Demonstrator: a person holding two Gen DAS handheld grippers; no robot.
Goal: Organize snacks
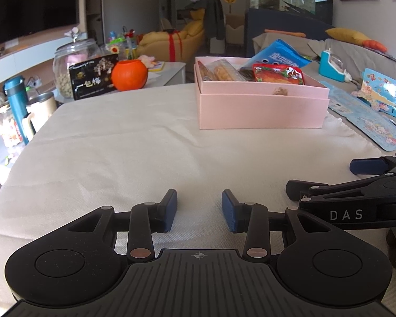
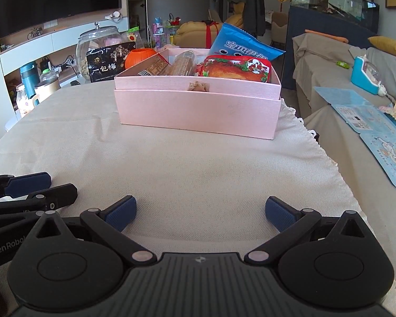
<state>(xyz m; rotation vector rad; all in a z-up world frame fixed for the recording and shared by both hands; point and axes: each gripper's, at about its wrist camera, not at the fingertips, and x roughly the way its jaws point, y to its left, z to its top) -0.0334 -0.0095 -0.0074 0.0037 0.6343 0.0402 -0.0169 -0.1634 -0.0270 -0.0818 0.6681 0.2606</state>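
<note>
Shallow rectangular pink cardboard box (image 1: 261, 105), open-topped, upper centre-right of left wrist view, upper centre of right wrist view (image 2: 198, 108). Inside, upright blue foil snack bag with white lettering (image 2: 244, 43) leans at back right. Red glossy packet with roast-chicken print (image 2: 237, 71) lies tilted at front right. Clear plastic-wrapped biscuit packs (image 2: 183, 63) lie at left-centre. Brown printed snack pack (image 2: 155, 67) at far left.

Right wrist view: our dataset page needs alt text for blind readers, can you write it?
A pink box of snack packets, a blue bag sticking up at the back, sits on a cloth-covered table. The right gripper is open and empty in front; the left gripper shows at the left edge.
</note>
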